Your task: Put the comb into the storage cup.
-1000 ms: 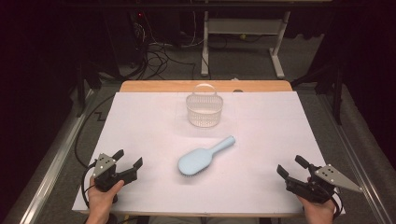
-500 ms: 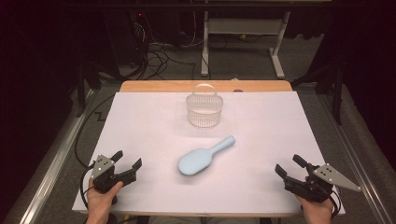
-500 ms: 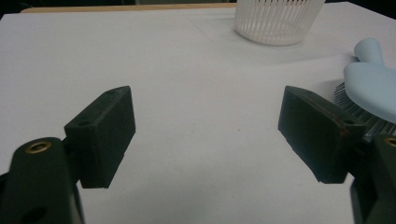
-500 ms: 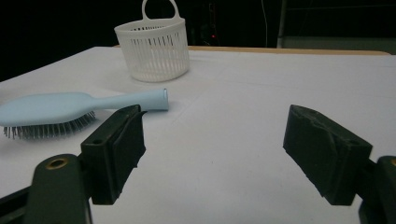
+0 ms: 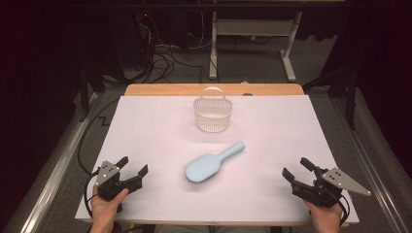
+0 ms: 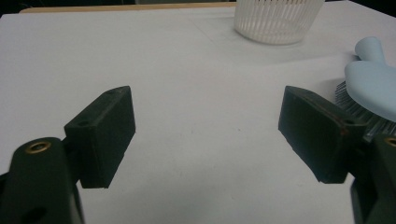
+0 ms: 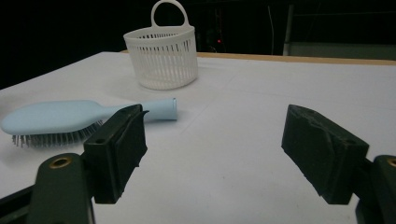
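Note:
A light blue hairbrush (image 5: 212, 164) lies bristles down in the middle of the white table (image 5: 145, 131), its handle pointing to the far right. Behind it stands a white slatted basket (image 5: 213, 113) with a loop handle. My left gripper (image 5: 132, 169) rests near the front left edge, open and empty, with the hairbrush (image 6: 373, 88) off to its right. My right gripper (image 5: 298, 170) sits near the front right edge, also open and empty. In the right gripper view the hairbrush (image 7: 70, 119) lies beyond the left jaw, and the basket (image 7: 161, 56) stands farther back.
A wooden strip (image 5: 160, 90) borders the far edge of the table. Beyond it are cables (image 5: 165, 63) on the floor and a white desk frame (image 5: 252, 34). Metal rails (image 5: 53, 170) run along both sides of the table.
Both grippers have shifted only slightly. The hairbrush and the basket have not moved.

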{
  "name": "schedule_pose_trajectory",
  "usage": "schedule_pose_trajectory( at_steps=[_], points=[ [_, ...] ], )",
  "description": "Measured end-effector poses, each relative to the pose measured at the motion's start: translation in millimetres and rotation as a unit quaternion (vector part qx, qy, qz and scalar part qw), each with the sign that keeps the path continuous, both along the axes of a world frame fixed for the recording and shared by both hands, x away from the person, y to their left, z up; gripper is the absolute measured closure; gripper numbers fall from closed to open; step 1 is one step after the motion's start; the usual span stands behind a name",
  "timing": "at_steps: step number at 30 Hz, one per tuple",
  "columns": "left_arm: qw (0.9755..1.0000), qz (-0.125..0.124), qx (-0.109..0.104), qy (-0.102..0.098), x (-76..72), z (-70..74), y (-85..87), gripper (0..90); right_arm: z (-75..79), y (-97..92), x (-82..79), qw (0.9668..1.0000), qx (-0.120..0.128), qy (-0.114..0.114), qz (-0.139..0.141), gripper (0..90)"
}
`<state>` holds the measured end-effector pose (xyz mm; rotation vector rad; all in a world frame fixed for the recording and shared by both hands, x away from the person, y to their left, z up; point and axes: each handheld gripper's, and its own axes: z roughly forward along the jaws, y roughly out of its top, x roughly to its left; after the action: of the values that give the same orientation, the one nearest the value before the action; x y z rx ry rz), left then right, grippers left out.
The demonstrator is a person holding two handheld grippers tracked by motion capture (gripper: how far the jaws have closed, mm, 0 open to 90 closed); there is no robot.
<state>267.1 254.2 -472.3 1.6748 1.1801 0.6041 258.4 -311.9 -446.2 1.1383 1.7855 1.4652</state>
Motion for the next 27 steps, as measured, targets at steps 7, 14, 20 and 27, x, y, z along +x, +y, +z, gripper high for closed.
schedule_pose_trajectory(
  at_steps=[7,14,20,27],
  points=[
    [1.0000,0.003,-0.002,-0.002,-0.1,0.0,-0.2,19.8,0.3,1.8,4.2,1.0000,0.002,0.007,-0.002,22.9],
    [1.0000,0.003,0.000,-0.003,-0.7,0.0,-1.2,19.7,0.6,4.9,7.3,1.0000,0.000,0.008,0.006,23.0],
    [1.0000,0.002,-0.002,-0.002,-0.5,0.0,-0.7,20.1,0.9,5.6,9.2,0.9999,0.001,0.008,0.007,23.1],
    [1.0000,-0.001,-0.003,-0.001,-0.7,0.0,-1.8,20.1,0.3,7.3,10.3,0.9999,-0.004,0.010,0.012,23.1]
  ],
)
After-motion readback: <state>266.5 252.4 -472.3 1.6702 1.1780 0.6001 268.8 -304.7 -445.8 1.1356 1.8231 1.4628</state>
